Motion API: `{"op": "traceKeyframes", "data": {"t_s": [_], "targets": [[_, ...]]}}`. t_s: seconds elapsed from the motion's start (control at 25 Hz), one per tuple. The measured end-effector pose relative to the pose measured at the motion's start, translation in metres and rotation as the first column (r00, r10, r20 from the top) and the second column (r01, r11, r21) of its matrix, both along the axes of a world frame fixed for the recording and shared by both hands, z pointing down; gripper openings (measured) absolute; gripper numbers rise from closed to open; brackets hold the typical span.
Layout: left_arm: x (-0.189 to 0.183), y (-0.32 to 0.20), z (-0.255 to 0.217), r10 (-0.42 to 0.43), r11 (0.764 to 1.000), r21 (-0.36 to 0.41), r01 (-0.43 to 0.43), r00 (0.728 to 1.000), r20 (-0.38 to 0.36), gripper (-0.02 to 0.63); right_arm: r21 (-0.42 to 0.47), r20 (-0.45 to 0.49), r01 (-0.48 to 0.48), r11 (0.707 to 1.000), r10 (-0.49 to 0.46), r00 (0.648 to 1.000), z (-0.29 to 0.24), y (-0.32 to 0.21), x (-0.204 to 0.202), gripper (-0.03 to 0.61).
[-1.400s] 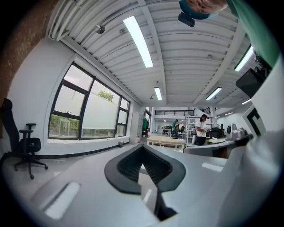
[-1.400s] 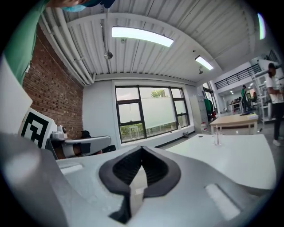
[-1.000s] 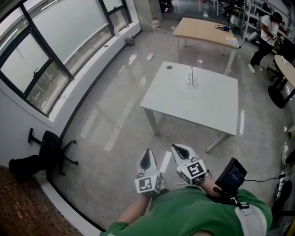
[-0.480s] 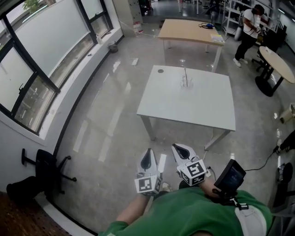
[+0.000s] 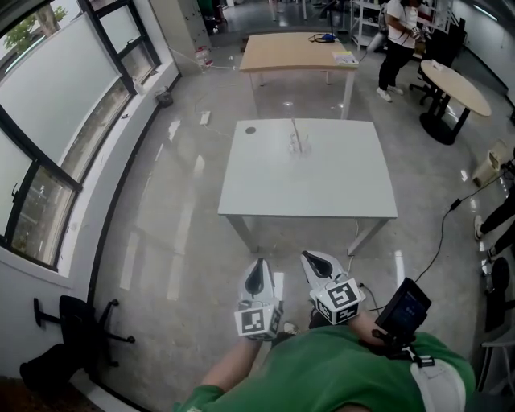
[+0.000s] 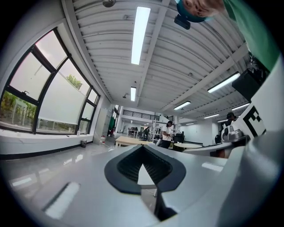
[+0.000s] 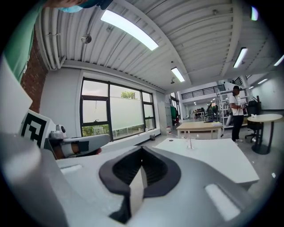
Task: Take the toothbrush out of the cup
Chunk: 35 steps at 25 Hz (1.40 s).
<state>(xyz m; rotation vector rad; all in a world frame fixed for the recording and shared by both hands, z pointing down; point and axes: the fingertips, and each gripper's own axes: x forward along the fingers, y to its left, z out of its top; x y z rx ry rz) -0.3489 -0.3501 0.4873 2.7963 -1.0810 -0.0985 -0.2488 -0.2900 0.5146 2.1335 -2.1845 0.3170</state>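
Note:
A clear cup (image 5: 298, 146) with a thin toothbrush (image 5: 293, 130) standing in it sits near the far edge of a white square table (image 5: 322, 189) across the floor. Both grippers are held close to my body, well short of the table. My left gripper (image 5: 257, 277) has its jaws together with nothing in them. My right gripper (image 5: 315, 263) is beside it, also shut and empty. In the right gripper view the cup (image 7: 189, 142) shows small on the table (image 7: 208, 157), beyond the right gripper (image 7: 142, 148). The left gripper view shows the left gripper (image 6: 142, 147) with its tips touching.
A wooden table (image 5: 298, 50) stands behind the white one, with a person (image 5: 398, 24) beside it and a round table (image 5: 455, 84) at the right. A small dark disc (image 5: 250, 129) lies on the white table's far left corner. An office chair (image 5: 76, 322) and windows are at the left.
The head view has swung, so the white table now sits more to the left and squarer in front of me. Both grippers keep their place in the view and stay shut.

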Motion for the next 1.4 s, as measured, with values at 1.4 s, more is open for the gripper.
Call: {"op": "traceKeyframes", "data": {"t_s": [1.4], "targets": [[0.245,-0.075,-0.006,0.145,0.988,0.050,-0.149,0.987,0.073,0.006,0.031,0.065,-0.146,0.989,0.143,0.988,0.004,-0.070,0.237,0.003]]}}
